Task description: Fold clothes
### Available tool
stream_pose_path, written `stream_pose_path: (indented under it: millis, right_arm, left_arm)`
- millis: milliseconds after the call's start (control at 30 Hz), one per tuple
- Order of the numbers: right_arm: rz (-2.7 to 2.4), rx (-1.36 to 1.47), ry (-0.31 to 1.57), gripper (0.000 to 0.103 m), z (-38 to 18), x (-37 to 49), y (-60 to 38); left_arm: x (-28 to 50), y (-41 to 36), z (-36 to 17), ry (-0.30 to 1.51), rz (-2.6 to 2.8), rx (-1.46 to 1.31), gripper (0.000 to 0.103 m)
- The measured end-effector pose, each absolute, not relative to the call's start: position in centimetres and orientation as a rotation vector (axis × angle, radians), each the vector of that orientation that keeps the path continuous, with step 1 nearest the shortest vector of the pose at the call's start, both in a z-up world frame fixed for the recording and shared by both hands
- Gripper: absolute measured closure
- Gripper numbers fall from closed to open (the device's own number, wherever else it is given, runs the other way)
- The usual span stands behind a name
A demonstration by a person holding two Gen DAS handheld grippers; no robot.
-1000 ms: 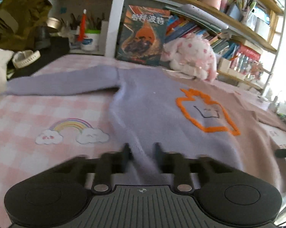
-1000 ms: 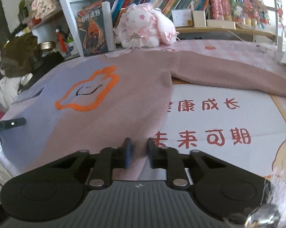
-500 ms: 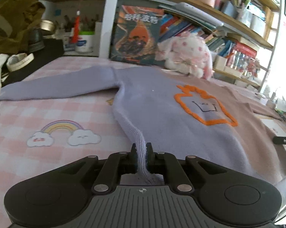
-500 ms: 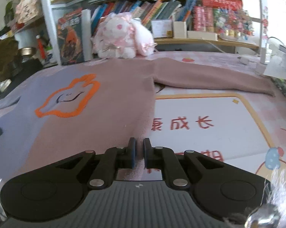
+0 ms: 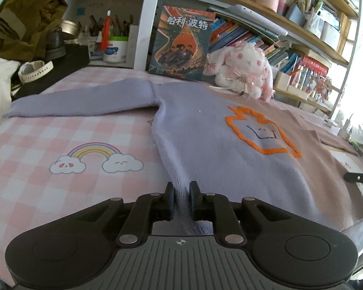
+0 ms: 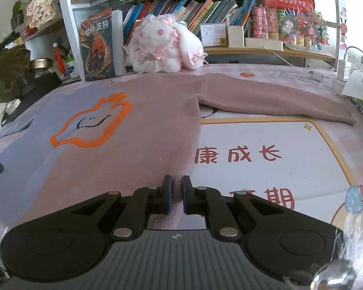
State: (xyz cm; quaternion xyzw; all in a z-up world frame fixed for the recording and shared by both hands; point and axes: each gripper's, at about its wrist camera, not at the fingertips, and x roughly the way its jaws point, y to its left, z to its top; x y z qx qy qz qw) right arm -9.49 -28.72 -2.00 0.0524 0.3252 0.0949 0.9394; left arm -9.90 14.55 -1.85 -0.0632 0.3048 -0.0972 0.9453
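Lilac-and-pink sweater (image 5: 220, 145) flat, sleeves spread; both grippers' fingers (image 5: 169, 194) pinch hem corners.

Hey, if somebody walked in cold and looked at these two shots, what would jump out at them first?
Probably the two-tone sweater spread flat across the table, lilac on one half and dusty pink on the other, with an orange outlined figure on its chest. The left gripper and right gripper each pinch a bottom hem corner. Behind it, a pink-and-white plush bunny sits against the crowded bookshelf.
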Motion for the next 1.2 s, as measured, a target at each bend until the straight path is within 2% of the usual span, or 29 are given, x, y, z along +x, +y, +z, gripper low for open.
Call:
stream_pose_path:
  millis: [233, 567, 767, 867, 967, 1033, 1067, 1100, 1133, 1167, 1200]
  right_arm:
    - [0.137, 0.125, 0.63, 0.096, -2.1, -9.6, -29.7]
    - [0.179, 0.104, 0.638, 0.097, -1.9, -10.4, -29.1]
    - [0.197, 0.081, 0.642, 0.097, -1.8, -11.3, -28.8]
    - [0.199, 0.086, 0.643, 0.097, -1.9, -11.2, -28.9]
    - [0.196, 0.079, 0.645, 0.096, -1.6, -11.2, -28.8]
    - [0.198, 0.086, 0.63, 0.089, -1.2, -11.5, -28.9]
    - [0.201, 0.088, 0.618, 0.082, -0.9, -11.7, -28.8]
    - [0.204, 0.085, 0.599, 0.063, -0.5, -11.9, -28.8]
    - [0.208, 0.079, 0.578, 0.054, -0.1, -12.2, -28.6]
    - [0.213, 0.068, 0.56, 0.052, 0.2, -12.4, -28.4]
    - [0.218, 0.059, 0.549, 0.046, 0.5, -12.6, -28.1]
  left_arm:
    - [-9.9, 13.0, -1.9, 0.608, -0.223, -0.083, 0.095]
    - [-10.2, 13.9, -1.9, 0.606, -0.187, -0.093, 0.096]
    - [-10.3, 14.0, -1.9, 0.61, -0.184, -0.094, 0.095]
    - [-10.2, 14.2, -1.8, 0.611, -0.177, -0.111, 0.09]
    - [-10.7, 15.1, -1.2, 0.58, -0.158, -0.138, 0.089]
    - [-11.2, 15.8, -0.7, 0.549, -0.129, -0.156, 0.084]
    - [-11.4, 16.3, -0.4, 0.532, -0.1, -0.16, 0.083]
    - [-11.6, 16.7, -0.2, 0.521, -0.074, -0.16, 0.079]
    - [-11.7, 16.9, 0.0, 0.512, -0.05, -0.16, 0.073]
    - [-11.8, 17.2, 0.1, 0.502, -0.026, -0.158, 0.069]
    - [-12.0, 17.3, 0.2, 0.492, -0.012, -0.153, 0.06]
